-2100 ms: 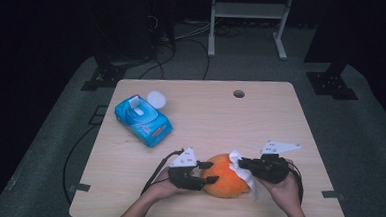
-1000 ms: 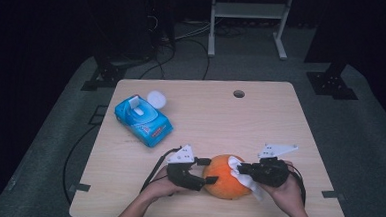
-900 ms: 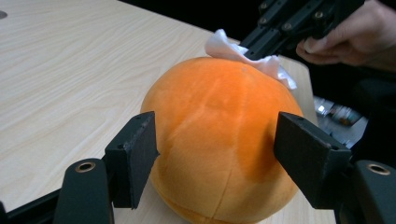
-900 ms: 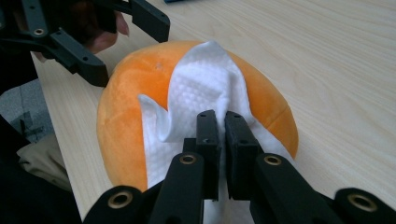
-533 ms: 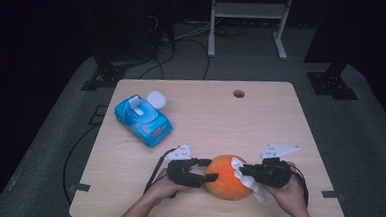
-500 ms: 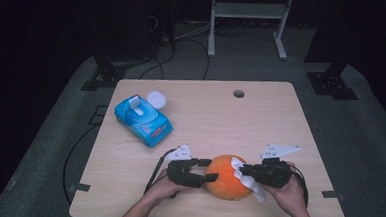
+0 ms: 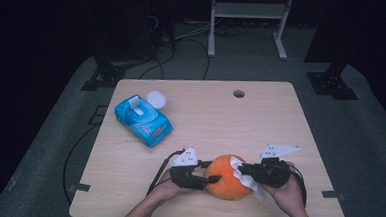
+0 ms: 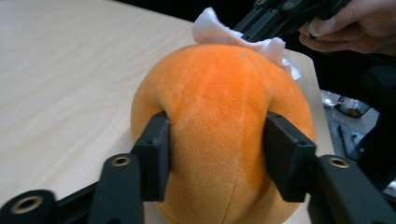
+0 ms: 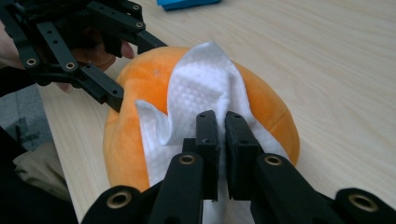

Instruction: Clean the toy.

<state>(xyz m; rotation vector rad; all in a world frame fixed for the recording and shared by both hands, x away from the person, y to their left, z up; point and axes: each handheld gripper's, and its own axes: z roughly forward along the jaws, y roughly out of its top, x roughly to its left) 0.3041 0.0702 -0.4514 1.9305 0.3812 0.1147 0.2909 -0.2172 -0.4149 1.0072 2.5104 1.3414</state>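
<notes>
Two grippers at work near the table's (image 7: 281, 108) front edge. Left gripper (image 8: 212, 154): jaws just closing, pads now pressed into the sides of the orange plush ball (image 7: 227, 176), which sits on the tabletop between both hands. Right gripper (image 9: 222, 140): jaws pinched tight on a white wipe (image 9: 201, 88) draped over the ball's top. Blue wipes pack (image 7: 143, 119): well apart, far left.

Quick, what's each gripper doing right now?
Left gripper: just been closing, pads pressing the orange plush ball.
Right gripper: shut on the white wipe.
</notes>
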